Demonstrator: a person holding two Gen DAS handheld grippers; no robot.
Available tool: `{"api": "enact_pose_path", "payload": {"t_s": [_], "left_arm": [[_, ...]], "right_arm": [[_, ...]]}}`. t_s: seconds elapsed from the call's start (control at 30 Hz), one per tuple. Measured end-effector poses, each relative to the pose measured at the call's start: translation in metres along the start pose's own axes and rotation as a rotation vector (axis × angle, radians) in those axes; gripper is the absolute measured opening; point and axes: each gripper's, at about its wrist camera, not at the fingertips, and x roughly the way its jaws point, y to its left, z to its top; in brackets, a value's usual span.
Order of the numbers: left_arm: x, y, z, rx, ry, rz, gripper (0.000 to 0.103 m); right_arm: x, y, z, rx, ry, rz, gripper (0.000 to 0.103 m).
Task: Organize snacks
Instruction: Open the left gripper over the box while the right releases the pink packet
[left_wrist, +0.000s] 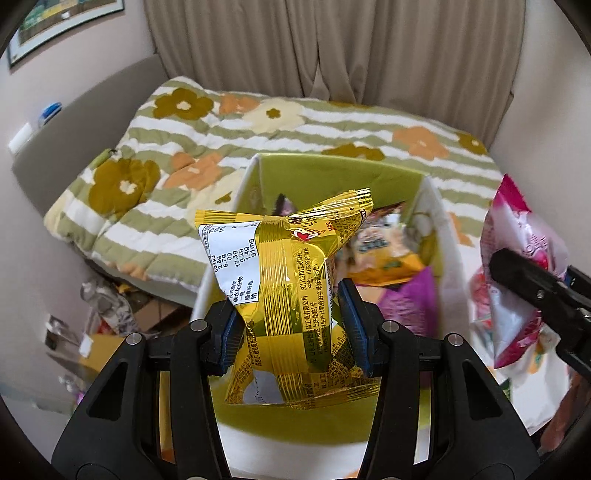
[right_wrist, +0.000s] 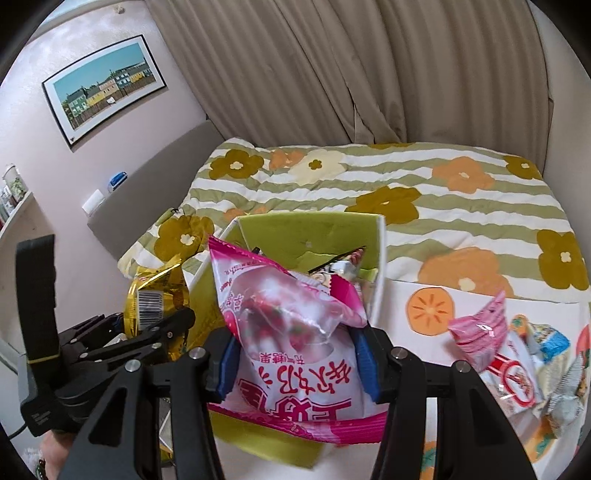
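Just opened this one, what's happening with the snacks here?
A person is sorting snack packets into a green-lined box on a flowered bedspread. The left gripper is shut on a gold packet and the right gripper on a pink packet, both held above the open box, which already holds several packets. A few more loose snacks lie to the right of the box.

2 grippers, 2 held packets, 1 box

Box contents mostly hidden, blurred
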Motion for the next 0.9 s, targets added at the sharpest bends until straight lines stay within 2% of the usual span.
{"api": "enact_pose_path", "payload": {"t_s": [0.1,0.13,0.2,0.23,0.27,0.47,0.67,0.9], "left_arm": [[0.020,0.009,0.005,0.035,0.033,-0.022,0.047],[0.027,0.011,0.007,0.051,0.048,-0.029,0.053],[0.038,0.012,0.008,0.094,0.063,-0.023,0.077],[0.040,0.011,0.007,0.114,0.054,-0.020,0.094],[0.040,0.012,0.006,0.137,0.037,-0.022,0.098],[0.042,0.015,0.002,0.176,0.040,-0.071,0.098],[0.035,0.031,0.001,0.123,0.041,-0.100,0.098],[0.024,0.049,0.003,0.067,0.031,-0.075,0.098]], "right_arm": [[0.017,0.008,0.004,0.013,0.020,-0.019,0.049],[0.024,0.010,0.004,0.020,0.028,-0.027,0.049],[0.034,0.012,0.004,0.035,0.042,-0.038,0.049],[0.038,0.013,0.004,0.041,0.049,-0.044,0.049],[0.042,0.014,0.003,0.044,0.056,-0.051,0.049],[0.058,0.014,-0.005,0.042,0.102,-0.099,0.049],[0.064,0.019,-0.012,0.003,0.137,-0.137,0.049],[0.066,0.033,-0.017,-0.042,0.135,-0.117,0.049]]}}
